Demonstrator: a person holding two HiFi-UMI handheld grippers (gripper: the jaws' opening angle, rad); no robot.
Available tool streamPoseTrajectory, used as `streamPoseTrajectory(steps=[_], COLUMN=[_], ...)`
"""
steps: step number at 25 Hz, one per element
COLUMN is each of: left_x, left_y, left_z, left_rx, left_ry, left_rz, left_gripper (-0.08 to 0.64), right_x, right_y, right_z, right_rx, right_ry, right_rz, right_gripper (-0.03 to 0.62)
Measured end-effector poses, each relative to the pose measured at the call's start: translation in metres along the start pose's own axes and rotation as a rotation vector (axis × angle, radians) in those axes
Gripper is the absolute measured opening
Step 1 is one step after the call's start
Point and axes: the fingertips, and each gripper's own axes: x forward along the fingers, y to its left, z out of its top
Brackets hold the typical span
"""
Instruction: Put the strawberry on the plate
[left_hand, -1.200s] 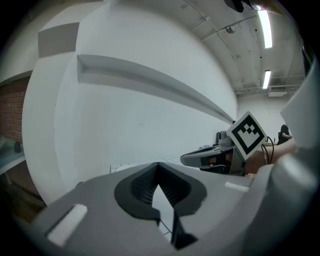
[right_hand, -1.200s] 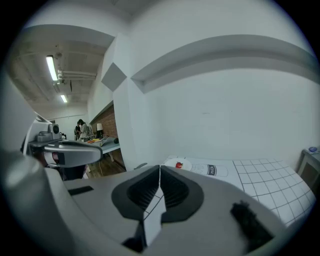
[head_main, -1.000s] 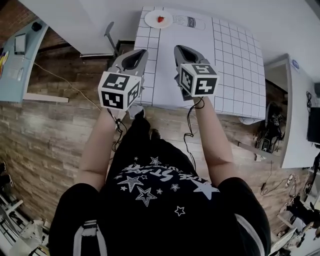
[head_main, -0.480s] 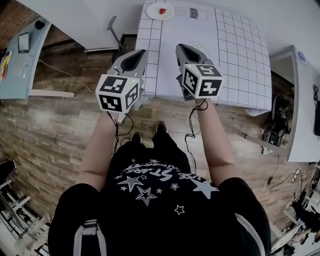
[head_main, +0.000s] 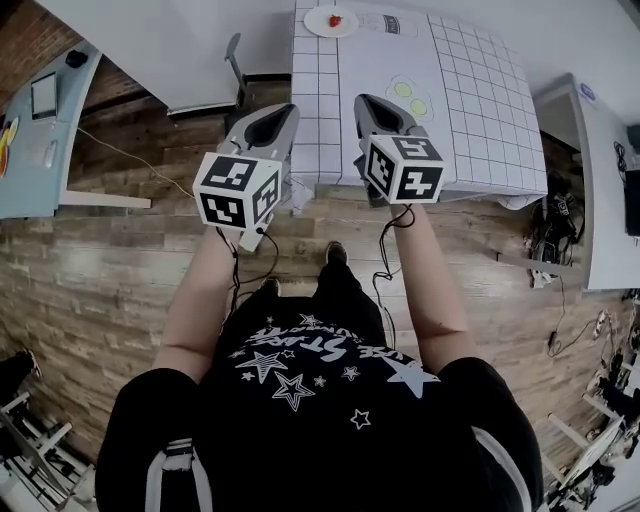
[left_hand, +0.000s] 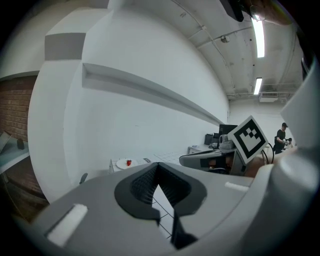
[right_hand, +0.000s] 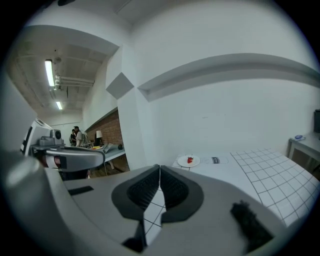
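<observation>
A red strawberry (head_main: 335, 20) lies on a small white plate (head_main: 320, 24) at the far end of the white grid-marked table (head_main: 470, 120). Both grippers hang in the air in front of the table's near edge, far from the plate. My left gripper (head_main: 283, 107) is shut with nothing in it, and so is my right gripper (head_main: 362, 98). The left gripper view shows its jaws (left_hand: 158, 165) meeting, with the strawberry (left_hand: 129, 162) and plate (left_hand: 121, 164) small in the distance. In the right gripper view the closed jaws (right_hand: 159, 167) point toward the strawberry (right_hand: 190, 160) on the plate (right_hand: 183, 162).
A printed label (head_main: 400, 24) lies right of the plate. Two yellow-green rounds on a white patch (head_main: 410, 95) sit nearer on the table. A grey chair (head_main: 238, 60) stands at the table's left, a blue desk (head_main: 40, 130) farther left, another white table (head_main: 600, 180) at the right.
The table has slid away toward the top of the head view as the person stepped back; the yellow-green rounds came into sight. Both grippers stayed shut and side by side.
</observation>
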Motion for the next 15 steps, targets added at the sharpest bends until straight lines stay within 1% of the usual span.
streamPoseTrajectory(steps=[6,15], left_x=[-0.047,-0.115], left_y=[0.013,0.017], left_z=[-0.002,-0.002], left_rx=[0.019,0.022], left_ry=[-0.031,-0.076], left_rz=[-0.061,-0.147], left_gripper=[0.009,0.009], right_x=[-0.008,-0.040], right_y=[0.055,0.128], right_z=[-0.005,-0.004], right_rx=[0.020,-0.019], right_ry=[-0.011,-0.034], right_rz=[-0.050,-0.123], right_gripper=[0.015,0.014])
